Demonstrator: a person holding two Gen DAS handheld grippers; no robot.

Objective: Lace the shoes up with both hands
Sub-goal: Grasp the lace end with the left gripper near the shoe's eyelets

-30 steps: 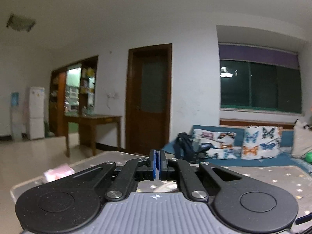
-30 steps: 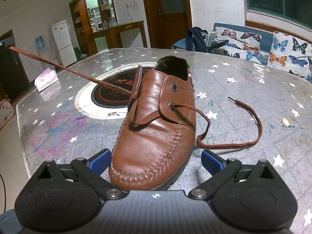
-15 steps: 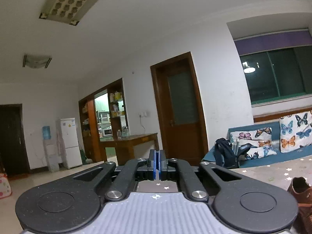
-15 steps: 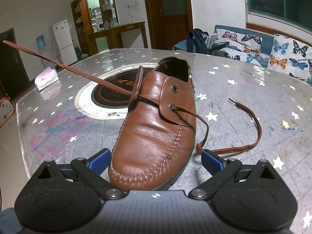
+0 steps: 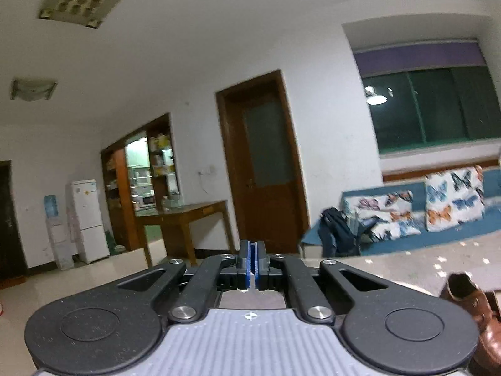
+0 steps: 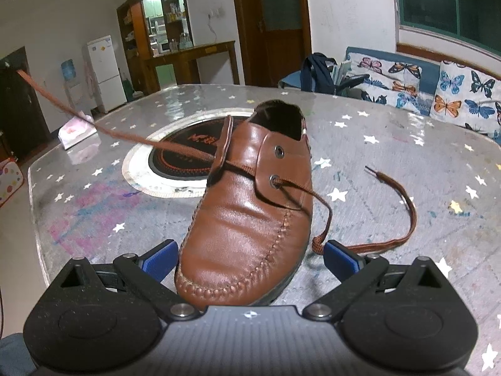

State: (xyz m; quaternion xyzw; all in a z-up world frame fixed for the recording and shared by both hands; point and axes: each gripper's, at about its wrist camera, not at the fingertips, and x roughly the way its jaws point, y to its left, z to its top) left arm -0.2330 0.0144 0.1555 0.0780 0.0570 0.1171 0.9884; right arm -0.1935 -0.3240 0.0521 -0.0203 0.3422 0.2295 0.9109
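Brown leather shoe (image 6: 250, 216) sits on the star-patterned table (image 6: 391, 144), toe between the right gripper's (image 6: 249, 258) spread fingers. Left gripper (image 5: 251, 263): fingers pressed together. Brown flat lace (image 6: 125, 134) runs taut off left.

A home's living room: a sofa (image 6: 407, 72) with butterfly cushions (image 6: 463, 100) at two o'clock, fridge (image 6: 105, 72) at ten (beside a water dispenser (image 6: 69, 72)), star-patterned table (image 6: 391, 131).
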